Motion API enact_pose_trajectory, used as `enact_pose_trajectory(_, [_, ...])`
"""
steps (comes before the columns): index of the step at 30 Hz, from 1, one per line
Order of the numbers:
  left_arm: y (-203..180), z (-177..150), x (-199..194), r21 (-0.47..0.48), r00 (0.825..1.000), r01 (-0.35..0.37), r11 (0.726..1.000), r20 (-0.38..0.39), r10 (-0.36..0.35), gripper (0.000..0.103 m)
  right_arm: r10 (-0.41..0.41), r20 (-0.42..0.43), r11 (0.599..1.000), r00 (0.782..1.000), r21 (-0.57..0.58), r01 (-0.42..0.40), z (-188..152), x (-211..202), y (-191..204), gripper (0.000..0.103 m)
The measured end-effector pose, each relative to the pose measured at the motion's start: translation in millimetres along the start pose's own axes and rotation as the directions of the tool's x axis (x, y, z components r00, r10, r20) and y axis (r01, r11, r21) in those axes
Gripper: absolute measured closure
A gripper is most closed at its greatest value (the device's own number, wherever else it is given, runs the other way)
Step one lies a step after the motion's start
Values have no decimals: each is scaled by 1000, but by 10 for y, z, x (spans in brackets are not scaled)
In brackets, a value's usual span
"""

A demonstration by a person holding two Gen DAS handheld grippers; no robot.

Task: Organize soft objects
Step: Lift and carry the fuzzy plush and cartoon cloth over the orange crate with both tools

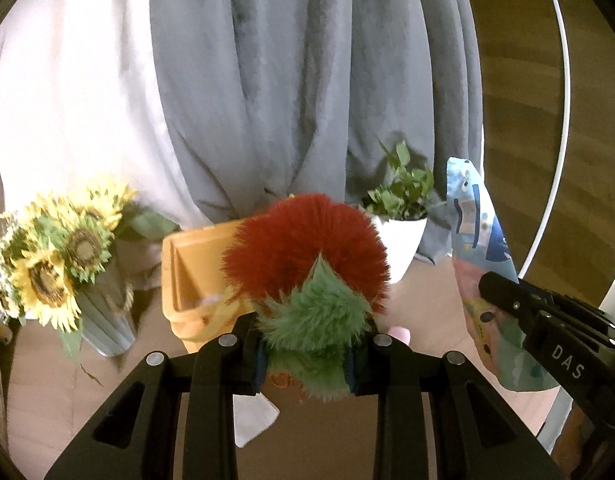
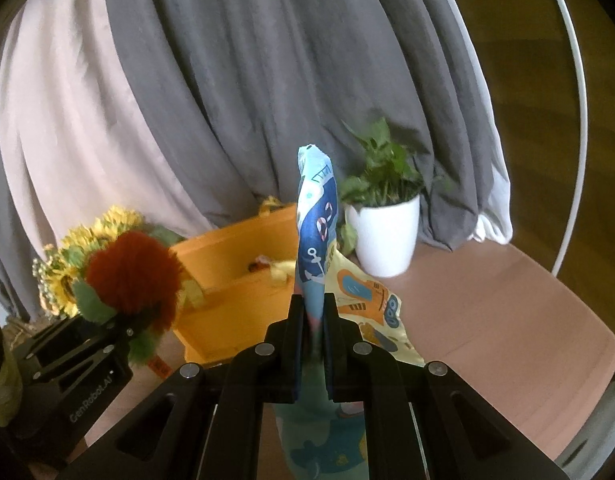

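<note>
Left and right wrist views. Much of the scene was concealed from you. Your left gripper point(image 1: 307, 354) hid the lower part of the fuzzy plush toy with a red pompom head and green shaggy body point(image 1: 307, 280), so where its body ended could not be made out. A white tag-like scrap point(image 1: 253, 420) below the fingers was partly covered, and its attachment could not be told. The open orange fabric storage box point(image 2: 243, 280) was cut off by the toy in the left view and by the cloth in the right; its contents were blurred, showing only small yellowish and reddish shapes.

Your left gripper was clamped on the toy's green fur, holding it in the air in front of the box. The red head stood upward, round and bristly, with a green tuft pointing into it.

Your right gripper point(image 2: 313, 344) was pinched tight on a blue nautical-print cloth with anchors and lifebuoys point(image 2: 317, 240), which rose upright and twisted from between the fingers, its tail hanging below them. Behind it lay a yellow cloth printed with orange shapes point(image 2: 367, 304) on the pinkish tabletop point(image 2: 507, 320), touching the box.

A vase of artificial sunflowers point(image 1: 63, 256) stood left of the box; a white pot with a green leafy plant point(image 2: 387, 232) stood to its right, before grey curtains point(image 2: 267, 80).
</note>
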State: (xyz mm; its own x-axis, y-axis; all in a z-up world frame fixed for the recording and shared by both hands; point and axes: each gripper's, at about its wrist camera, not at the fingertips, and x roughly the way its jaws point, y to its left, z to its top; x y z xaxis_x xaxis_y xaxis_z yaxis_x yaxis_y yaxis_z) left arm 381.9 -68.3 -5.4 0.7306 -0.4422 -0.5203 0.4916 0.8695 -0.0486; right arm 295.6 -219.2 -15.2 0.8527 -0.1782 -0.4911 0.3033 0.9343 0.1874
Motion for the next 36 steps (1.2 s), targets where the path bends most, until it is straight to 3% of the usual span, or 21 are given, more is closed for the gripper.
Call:
enact_pose_trajectory(21, [371,452,146,13,992,-55,998,111,53,74,87,105,996,991,-34,-84,457,205,369,93])
enact_pose_trajectory(36, [625,587,552,-11,987,-128,992,97,128,74,151,112,987,982,-78,-143,761,740,556,93])
